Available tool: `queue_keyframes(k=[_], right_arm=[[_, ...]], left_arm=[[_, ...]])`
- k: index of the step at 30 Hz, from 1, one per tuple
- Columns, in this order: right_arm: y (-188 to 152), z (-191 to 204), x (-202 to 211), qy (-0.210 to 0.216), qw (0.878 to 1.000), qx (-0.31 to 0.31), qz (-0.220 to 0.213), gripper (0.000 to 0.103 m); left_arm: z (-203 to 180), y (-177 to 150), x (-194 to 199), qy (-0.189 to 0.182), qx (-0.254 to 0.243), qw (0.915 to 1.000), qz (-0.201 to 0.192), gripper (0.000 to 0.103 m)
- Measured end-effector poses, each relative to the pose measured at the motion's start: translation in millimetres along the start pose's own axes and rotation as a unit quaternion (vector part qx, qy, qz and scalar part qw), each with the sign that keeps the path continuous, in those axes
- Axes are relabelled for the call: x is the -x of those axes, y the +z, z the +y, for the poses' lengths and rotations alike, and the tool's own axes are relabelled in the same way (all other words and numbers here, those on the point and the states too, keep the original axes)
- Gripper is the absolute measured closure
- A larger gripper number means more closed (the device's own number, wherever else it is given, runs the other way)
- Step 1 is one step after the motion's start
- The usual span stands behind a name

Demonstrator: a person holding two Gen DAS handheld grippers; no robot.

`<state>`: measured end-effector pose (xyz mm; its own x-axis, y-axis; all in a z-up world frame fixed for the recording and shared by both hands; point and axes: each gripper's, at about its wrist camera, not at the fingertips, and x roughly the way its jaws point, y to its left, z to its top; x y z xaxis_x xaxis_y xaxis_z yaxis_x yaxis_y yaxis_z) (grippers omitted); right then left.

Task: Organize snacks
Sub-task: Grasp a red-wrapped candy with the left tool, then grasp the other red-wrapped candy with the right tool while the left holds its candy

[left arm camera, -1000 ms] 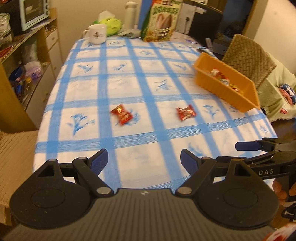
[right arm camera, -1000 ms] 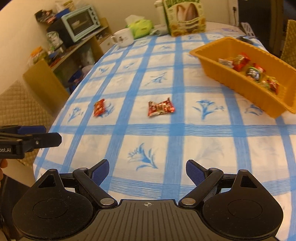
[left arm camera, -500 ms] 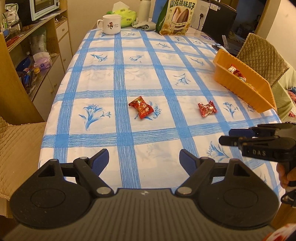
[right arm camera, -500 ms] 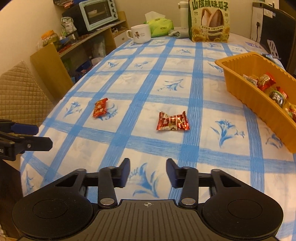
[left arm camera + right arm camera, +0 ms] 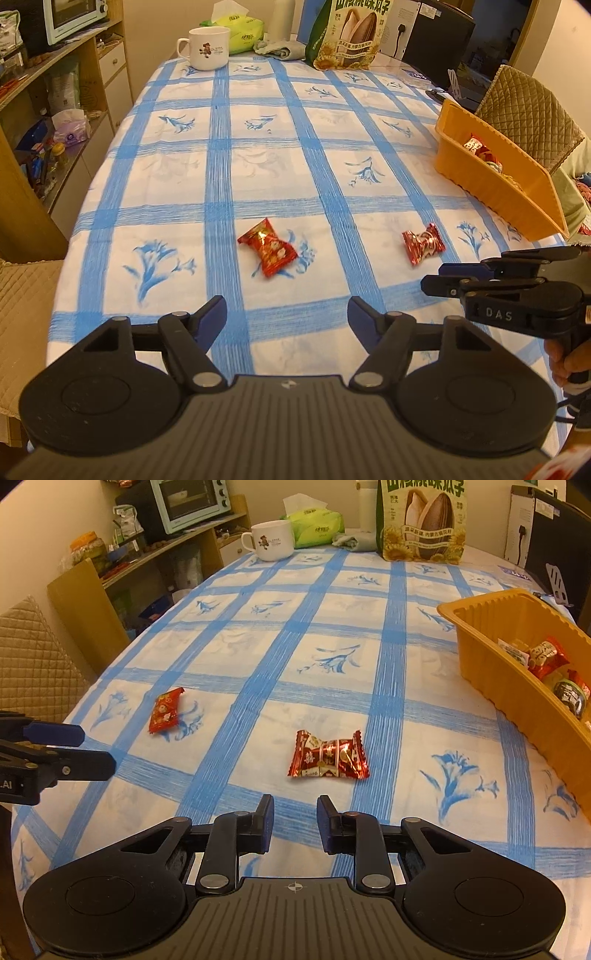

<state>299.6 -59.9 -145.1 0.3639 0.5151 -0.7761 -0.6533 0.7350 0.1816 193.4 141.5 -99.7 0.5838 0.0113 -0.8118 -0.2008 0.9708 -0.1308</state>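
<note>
left gripper (image 5: pixel 287 314): its two blue-tipped fingers are spread wide with nothing between them. it hangs over the near edge of the tabletop (image 5: pixel 258 173), which has a white cloth with blue stripes.
right gripper (image 5: pixel 295 821): its fingers are close but not touching, with a small gap and nothing in it.
left candy: a shiny red candy in a twisted wrapper (image 5: pixel 267 246) lies flat on the cloth, right ahead of the left gripper.
right candy: a dark red foil candy with frilly ends (image 5: pixel 328 754) lies flat, just ahead of the right gripper.
home for snacks: the long orange plastic tray (image 5: pixel 517 698) sits by the right edge and already has some snacks in it.
step now: i think each gripper is lining up on its own candy.
how to do it well: open the right gripper wider first, because its gap looks too small for the candy. come down straight, squeeze the fat middle and not the thin ends, then lift and drop it into the tray.
watch out: foil is slippery and may slide.
</note>
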Motion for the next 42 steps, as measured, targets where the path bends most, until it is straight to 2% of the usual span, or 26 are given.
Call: queue_keyframes(k=[13, 22, 29, 42], right_arm=[[34.0, -7.9, -31.5, 0.006, 1.0, -0.002, -0.014, 0.077], [40.0, -16.9, -24.0, 0.025, 0.999, -0.024, -0.018, 0.077], [38.8, -26.2, -1.5, 0.019, 0.998, -0.047, -0.037, 0.076], [43.6, -37.6, -25.2, -0.019, 0.999, -0.045, -0.016, 0.074]], left_arm=[[2.7, 29.9, -37.6, 0.005, 0.02, 0.9997, -0.01, 0.039], [5.0, 40.5, -60.3, 0.016, 0.029, 0.9995, -0.002, 0.056], [6.3, 41.6, -70.0, 0.03, 0.013, 0.9995, 0.002, 0.082], [14.2, 42.4, -60.0, 0.038, 0.011, 0.9992, -0.001, 0.084]])
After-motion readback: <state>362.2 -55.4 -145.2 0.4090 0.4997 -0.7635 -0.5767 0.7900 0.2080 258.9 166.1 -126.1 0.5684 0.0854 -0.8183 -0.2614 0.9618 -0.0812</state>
